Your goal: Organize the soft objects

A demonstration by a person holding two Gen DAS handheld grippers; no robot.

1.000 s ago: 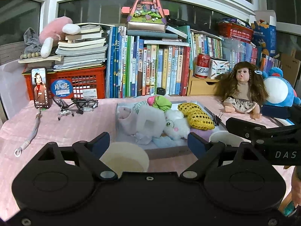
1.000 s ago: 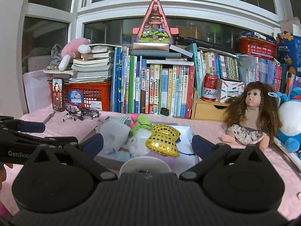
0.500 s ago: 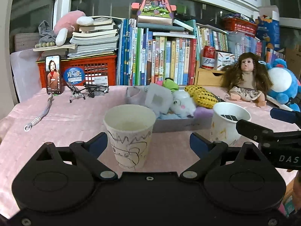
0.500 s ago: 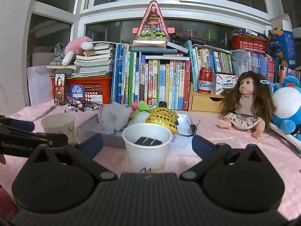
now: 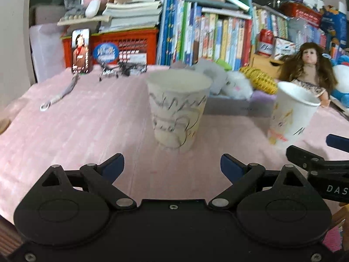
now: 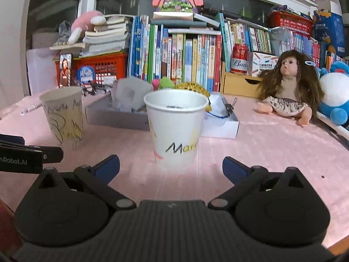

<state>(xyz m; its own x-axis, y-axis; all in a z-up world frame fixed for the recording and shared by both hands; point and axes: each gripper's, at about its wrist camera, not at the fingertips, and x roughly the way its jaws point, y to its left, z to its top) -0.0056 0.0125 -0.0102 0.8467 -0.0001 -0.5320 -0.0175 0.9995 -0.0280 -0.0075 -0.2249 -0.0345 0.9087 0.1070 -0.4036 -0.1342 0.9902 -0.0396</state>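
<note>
The left gripper [image 5: 172,166] hangs low over the pink tablecloth [image 5: 87,126] with its fingers spread wide and nothing between them; a scribbled paper cup [image 5: 177,111] stands upright just ahead of the gap. The right gripper [image 6: 171,167] is likewise spread wide and empty, facing a white paper cup [image 6: 175,126] with lettering on its side, also upright and clear of the pads.

The soft toys lie behind the cups in a shallow grey box [image 6: 115,118]: a grey cloth piece [image 6: 130,93], a green and pink plush [image 6: 164,82] and a gold sequinned one [image 6: 193,86]. The left view adds a white fluffy toy [image 5: 237,85] in that box, which the white cup hides from the right camera.

The right view alone looks slightly into the white cup, where a dark strip shows near the rim; what it is cannot be told. It also shows a binder clip [image 6: 231,107] on the white box lid [image 6: 220,124] beside the box. A doll [image 6: 288,87] sits well off to the right, a blue plush [image 6: 336,96] beside it. Each camera catches the other gripper's finger at its edge.
</note>
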